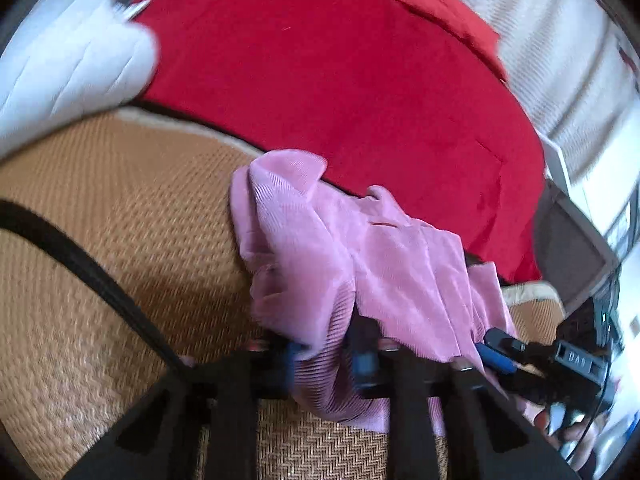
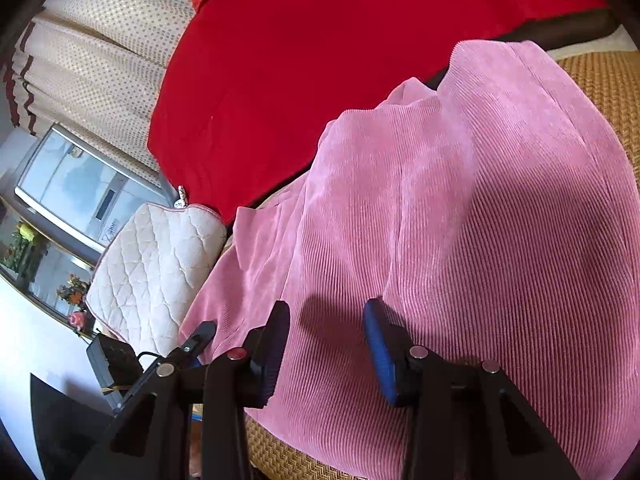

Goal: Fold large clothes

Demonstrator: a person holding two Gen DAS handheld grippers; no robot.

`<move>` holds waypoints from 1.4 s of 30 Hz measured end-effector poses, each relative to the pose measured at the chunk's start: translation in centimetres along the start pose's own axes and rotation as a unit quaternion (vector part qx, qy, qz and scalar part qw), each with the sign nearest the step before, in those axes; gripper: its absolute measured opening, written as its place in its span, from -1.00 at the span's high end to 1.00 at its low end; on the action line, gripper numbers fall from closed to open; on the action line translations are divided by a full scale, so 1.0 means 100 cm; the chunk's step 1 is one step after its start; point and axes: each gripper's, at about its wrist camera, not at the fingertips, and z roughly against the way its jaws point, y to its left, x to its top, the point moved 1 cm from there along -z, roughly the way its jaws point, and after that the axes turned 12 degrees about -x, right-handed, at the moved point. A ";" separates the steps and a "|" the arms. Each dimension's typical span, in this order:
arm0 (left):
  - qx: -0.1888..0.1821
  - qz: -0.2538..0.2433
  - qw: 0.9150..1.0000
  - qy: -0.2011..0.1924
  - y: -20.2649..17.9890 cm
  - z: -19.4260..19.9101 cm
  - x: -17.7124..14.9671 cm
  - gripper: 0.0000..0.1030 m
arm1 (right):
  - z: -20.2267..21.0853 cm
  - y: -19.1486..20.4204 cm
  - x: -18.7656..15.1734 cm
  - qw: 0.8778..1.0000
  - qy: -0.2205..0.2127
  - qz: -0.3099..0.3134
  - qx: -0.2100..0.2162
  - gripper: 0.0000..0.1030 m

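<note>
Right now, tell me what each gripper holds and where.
Left gripper: pinches a near-edge fold of the pink corduroy garment. Right gripper: open above it, holding nothing.

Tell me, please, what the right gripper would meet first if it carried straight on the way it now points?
Most likely the pink corduroy garment: the right gripper has its jaws apart just above that cloth, which fills the view ahead. The red blanket lies beyond. How close the fingertips are is unclear.
</note>
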 end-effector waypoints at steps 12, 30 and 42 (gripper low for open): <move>-0.018 -0.296 0.953 0.054 -0.087 -0.018 -0.043 0.81 | 0.002 -0.009 0.004 0.999 0.030 -0.027 0.026 0.16; -0.050 -0.306 0.947 0.088 -0.079 -0.033 -0.048 0.81 | -0.062 0.091 0.033 0.992 0.081 0.091 0.030 -0.58; -0.136 -0.061 0.981 0.123 0.017 -0.018 0.008 -0.22 | -0.075 0.061 0.025 0.994 0.038 0.099 -0.010 0.67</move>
